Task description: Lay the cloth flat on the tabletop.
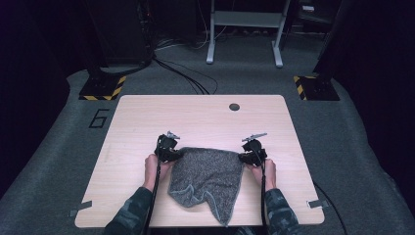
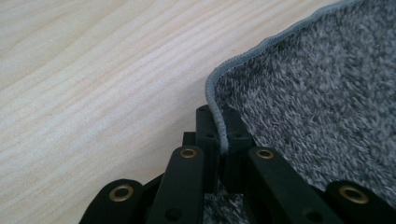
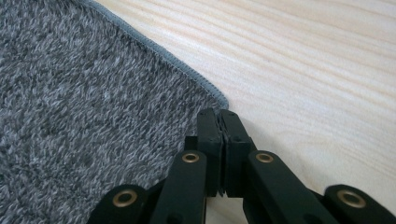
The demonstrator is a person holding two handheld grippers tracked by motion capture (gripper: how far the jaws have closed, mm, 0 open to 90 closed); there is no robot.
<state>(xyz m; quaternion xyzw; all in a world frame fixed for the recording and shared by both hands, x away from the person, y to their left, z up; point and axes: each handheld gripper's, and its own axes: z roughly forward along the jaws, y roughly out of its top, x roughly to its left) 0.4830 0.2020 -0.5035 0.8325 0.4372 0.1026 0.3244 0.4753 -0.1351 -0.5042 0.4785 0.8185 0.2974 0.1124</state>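
Grey towel (image 1: 208,178) lies on the wooden table (image 1: 205,117), near the person's edge, roughly centre. Its far edge runs straight across, 9 to 3 o'clock, stretched between the two tongs. That edge is the widest part. From there the cloth narrows toward 6 o'clock, ending in a point close to the table's near edge, so the long axis reads 12 to 6 with the tip at 6. The lower left part is rumpled, with a fold showing the pale hem.

Left tongs (image 1: 175,153) sit at the towel's far left corner, about 10 o'clock of the cloth's middle. In the left gripper view the jaws are pinched narrow on the corner hem (image 2: 219,126); the hem runs up between the tips, then curves off toward 2 o'clock. The pile fills the right side of that view, bare wood the left.

Right tongs (image 1: 243,155) sit at the far right corner, about 2 o'clock of the cloth's middle. In the right gripper view the jaws are closed tight together right at the corner (image 3: 219,100); the towel spreads toward 9 to 10 o'clock, with wood on the right. Cloth between the tips is hard to see there, but the corner meets them.

Both hands rest on the table behind the tongs, forearms coming in from 6 o'clock.
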